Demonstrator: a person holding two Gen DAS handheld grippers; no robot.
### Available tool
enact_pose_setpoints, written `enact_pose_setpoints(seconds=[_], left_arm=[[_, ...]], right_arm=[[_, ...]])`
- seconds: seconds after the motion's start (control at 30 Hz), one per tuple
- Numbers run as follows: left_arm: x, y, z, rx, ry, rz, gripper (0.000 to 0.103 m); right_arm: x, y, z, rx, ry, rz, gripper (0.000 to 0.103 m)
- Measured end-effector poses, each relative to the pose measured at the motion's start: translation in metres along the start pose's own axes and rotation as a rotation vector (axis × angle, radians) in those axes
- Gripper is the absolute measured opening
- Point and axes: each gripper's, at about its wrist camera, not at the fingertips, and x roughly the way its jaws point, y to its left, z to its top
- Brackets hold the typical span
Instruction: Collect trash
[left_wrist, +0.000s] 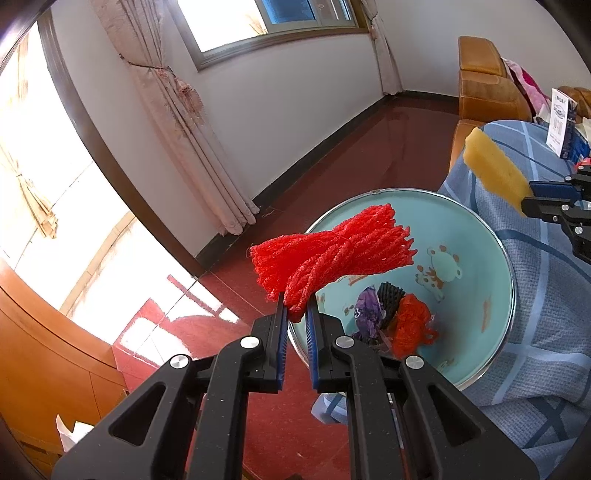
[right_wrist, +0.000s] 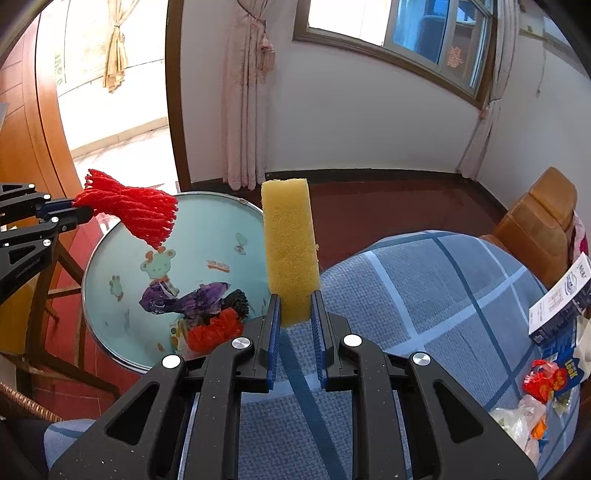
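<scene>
The left gripper (left_wrist: 296, 308) is pinching a bundle of red foam netting (left_wrist: 328, 251) between its fingers (left_wrist: 281, 325), holding it over the near rim of the pale blue basin (left_wrist: 461, 236). Inside the basin are lying a purple wrapper (right_wrist: 184, 301), a black net piece (right_wrist: 236, 301) and more red netting (right_wrist: 216, 330). Just beside the basin, the right gripper (right_wrist: 295, 317) is clamping an upright yellow sponge (right_wrist: 290, 243) above the blue checked blanket (right_wrist: 424, 288), where a white and blue box (right_wrist: 561, 299) and loose wrappers (right_wrist: 543, 380) are lying.
</scene>
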Motion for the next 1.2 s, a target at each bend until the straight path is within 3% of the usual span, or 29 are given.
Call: enact_pose_setpoints(seconds=[0.37,0.5,0.53,0.67,1.2], left_arm=[[-0.001,-0.001,0.000,-0.002,0.006,-0.018,0.011],[0.000,-0.004,0.000,0.005,0.012,-0.034,0.020],[-0.001,-0.005,0.000,0.007,0.012,-0.035,0.026],[-0.003,-0.010,0.000,0.015,0.000,-0.029,0.048],[-0.004,-0.009,-0.001,0.007,-0.004,-0.022,0.058]], right_arm=[[-0.003,0.010,0.003,-0.024,-0.011,0.019,0.018],[-0.004,0.015,0.004,-0.035,-0.032,0.029,0.026],[-0.005,0.015,0.004,-0.029,-0.037,0.031,0.031],[-0.005,0.015,0.003,-0.024,-0.042,0.029,0.037],[-0.008,0.015,-0.002,-0.003,-0.051,0.018,0.046]])
